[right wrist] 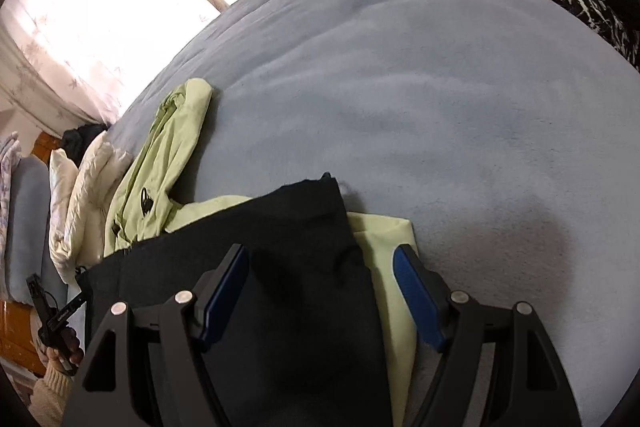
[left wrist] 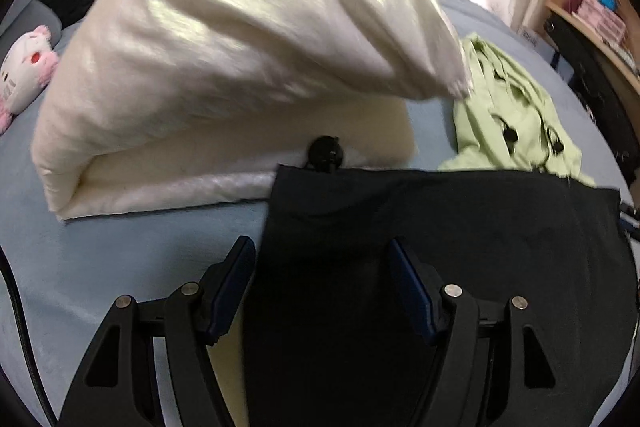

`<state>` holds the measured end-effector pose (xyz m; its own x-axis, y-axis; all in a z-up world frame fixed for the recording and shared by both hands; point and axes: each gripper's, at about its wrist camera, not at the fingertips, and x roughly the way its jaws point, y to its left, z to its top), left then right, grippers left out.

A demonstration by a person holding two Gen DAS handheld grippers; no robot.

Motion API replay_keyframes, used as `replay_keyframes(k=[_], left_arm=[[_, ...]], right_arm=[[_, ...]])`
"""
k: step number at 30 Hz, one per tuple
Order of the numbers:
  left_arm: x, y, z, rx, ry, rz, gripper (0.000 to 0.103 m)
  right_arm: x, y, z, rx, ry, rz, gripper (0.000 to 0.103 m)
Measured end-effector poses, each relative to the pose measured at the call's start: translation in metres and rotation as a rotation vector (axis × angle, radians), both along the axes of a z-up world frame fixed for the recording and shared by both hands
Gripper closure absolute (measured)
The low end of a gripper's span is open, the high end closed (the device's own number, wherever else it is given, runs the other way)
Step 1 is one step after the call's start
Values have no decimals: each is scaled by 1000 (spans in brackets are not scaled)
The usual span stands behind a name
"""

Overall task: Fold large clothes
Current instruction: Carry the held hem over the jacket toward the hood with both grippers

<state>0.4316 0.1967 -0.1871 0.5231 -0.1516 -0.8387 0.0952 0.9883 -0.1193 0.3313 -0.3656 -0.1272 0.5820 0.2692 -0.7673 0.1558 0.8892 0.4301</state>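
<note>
A black garment [left wrist: 420,227] lies spread flat on the light blue bed cover [left wrist: 132,247]. My left gripper [left wrist: 320,251] hovers over its left part, open, with the cloth under and between the fingers but not pinched. In the right wrist view the same black garment [right wrist: 280,259] lies over a pale green piece [right wrist: 394,267]. My right gripper [right wrist: 322,259] stands open above the black garment's corner, its right finger over the green cloth. Neither gripper's pads press on fabric.
A puffy white jacket [left wrist: 240,47] is heaped behind the black garment. A light green jacket [left wrist: 516,115] lies to the right, a white and pink plush toy [left wrist: 24,67] at the far left. Shelves [left wrist: 592,19] and curtains [right wrist: 100,7] border the bed cover [right wrist: 440,87].
</note>
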Motion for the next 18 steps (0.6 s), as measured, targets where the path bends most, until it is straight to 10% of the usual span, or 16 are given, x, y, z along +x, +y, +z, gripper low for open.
replay_keyframes(k=[4, 6, 9, 18], left_arm=[[3, -5, -4, 27, 17, -6, 37], [3, -9, -4, 69, -2, 18, 75], [-3, -14, 2, 86, -28, 58, 92], [-12, -32, 26, 146, -151, 208, 95]], right_arm=[[10, 14, -4, -21, -7, 43, 30], [16, 23, -6, -51, 4, 62, 43], [13, 34, -2, -130, -14, 76, 92], [7, 45, 37, -269, -170, 1, 96]])
